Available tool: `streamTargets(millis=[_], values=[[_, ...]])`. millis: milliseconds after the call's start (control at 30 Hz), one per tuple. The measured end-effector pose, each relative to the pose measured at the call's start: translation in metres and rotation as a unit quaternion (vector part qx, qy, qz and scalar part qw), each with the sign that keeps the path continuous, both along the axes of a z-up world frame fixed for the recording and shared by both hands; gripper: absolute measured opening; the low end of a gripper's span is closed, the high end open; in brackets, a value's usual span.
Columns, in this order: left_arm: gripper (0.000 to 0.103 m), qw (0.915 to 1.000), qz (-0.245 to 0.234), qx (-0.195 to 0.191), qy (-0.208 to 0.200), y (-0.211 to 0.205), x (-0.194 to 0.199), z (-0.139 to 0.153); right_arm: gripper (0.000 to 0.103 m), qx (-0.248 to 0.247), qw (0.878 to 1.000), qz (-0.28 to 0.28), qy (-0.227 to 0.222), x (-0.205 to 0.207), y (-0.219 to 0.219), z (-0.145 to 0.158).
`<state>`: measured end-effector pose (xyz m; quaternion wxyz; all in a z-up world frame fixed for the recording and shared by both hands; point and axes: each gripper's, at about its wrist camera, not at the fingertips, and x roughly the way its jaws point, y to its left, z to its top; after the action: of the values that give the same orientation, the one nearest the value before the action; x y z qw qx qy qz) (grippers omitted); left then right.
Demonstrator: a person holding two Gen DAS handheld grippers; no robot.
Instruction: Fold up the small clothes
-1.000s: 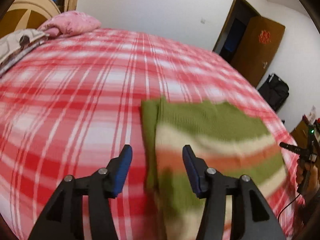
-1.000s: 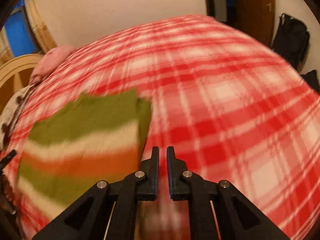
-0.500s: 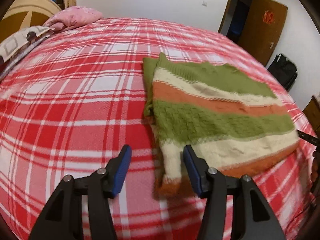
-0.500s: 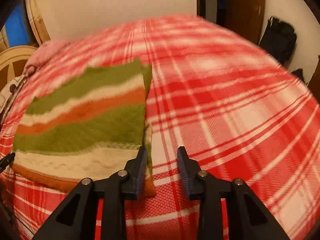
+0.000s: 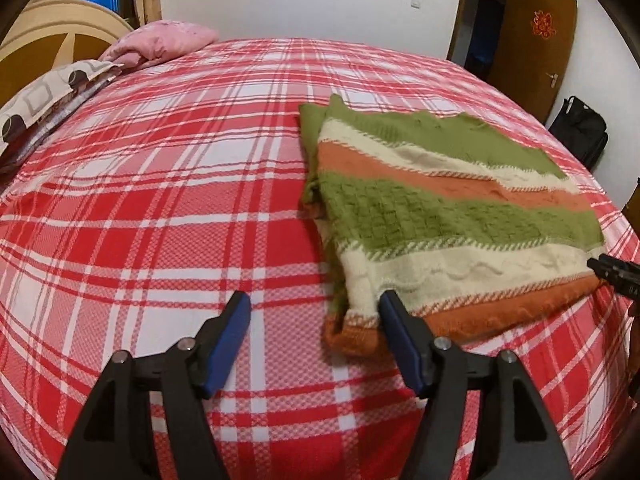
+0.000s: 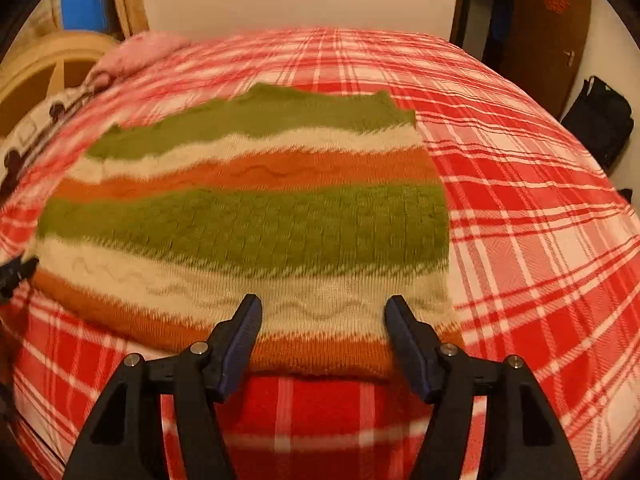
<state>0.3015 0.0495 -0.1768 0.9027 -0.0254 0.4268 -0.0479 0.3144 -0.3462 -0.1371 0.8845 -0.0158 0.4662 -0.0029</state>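
A small knitted sweater (image 5: pixel 440 216) with green, cream and orange stripes lies folded flat on the red plaid bed (image 5: pixel 160 200). It also shows in the right wrist view (image 6: pixel 248 224). My left gripper (image 5: pixel 314 322) is open and empty, just off the sweater's near left corner, its right finger over the orange hem. My right gripper (image 6: pixel 322 318) is open and empty, its jaws spread above the sweater's near orange hem. The right gripper's tip (image 5: pixel 614 272) shows at the sweater's right corner in the left wrist view.
A pink pillow (image 5: pixel 164 42) and a patterned cloth (image 5: pixel 44 96) lie at the head of the bed by a wooden headboard (image 5: pixel 48 44). A brown door (image 5: pixel 528 52) and a black bag (image 5: pixel 580 130) stand beyond the bed's far right.
Both grippers pulled back toward the near edge of the sweater. The right gripper went from shut to wide open and swung left over the hem. The sweater now lies still and flat.
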Motion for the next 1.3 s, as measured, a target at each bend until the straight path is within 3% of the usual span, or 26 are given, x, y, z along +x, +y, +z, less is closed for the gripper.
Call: streamTargets(millis=[100, 267, 367, 533, 600, 800, 1067, 1167, 1300], values=[[0.071, 1.0, 0.001, 0.001, -0.002, -0.001, -0.001, -0.001, 0.065, -0.001, 1.0, -0.003, -0.007, 0.0, 0.011, 0.015], [0.071, 1.0, 0.007, 0.001, -0.006, -0.002, -0.003, -0.002, 0.065, 0.036, 0.997, 0.062, -0.037, 0.013, 0.072, 0.033], [0.071, 0.9999, 0.01, 0.004, -0.008, -0.004, -0.006, -0.002, 0.065, 0.032, 0.993, 0.102, -0.046, 0.027, 0.121, 0.026], [0.072, 0.9999, 0.01, -0.003, -0.011, -0.002, -0.011, -0.002, 0.065, 0.019, 0.993, 0.12, -0.015, 0.029, 0.166, -0.003], [0.072, 0.9998, 0.009, -0.007, -0.013, -0.001, -0.012, -0.003, 0.065, -0.017, 0.991, 0.125, -0.036, 0.019, 0.174, -0.012], [0.073, 0.9997, 0.007, -0.013, -0.017, 0.0, -0.016, -0.003, 0.066, -0.047, 0.988, 0.137, -0.048, 0.005, 0.174, -0.016], [0.073, 0.9996, 0.005, -0.018, -0.02, 0.002, -0.024, 0.001, 0.066, -0.042, 0.99, 0.128, -0.036, -0.001, 0.175, -0.009], [0.074, 0.9973, 0.031, -0.057, -0.033, 0.018, -0.029, 0.009, 0.066, -0.019, 0.99, 0.13, -0.06, -0.003, 0.18, 0.004], [0.075, 0.9967, 0.05, -0.054, -0.036, 0.03, -0.031, 0.013, 0.066, -0.008, 0.986, 0.152, -0.065, 0.007, 0.205, 0.007]])
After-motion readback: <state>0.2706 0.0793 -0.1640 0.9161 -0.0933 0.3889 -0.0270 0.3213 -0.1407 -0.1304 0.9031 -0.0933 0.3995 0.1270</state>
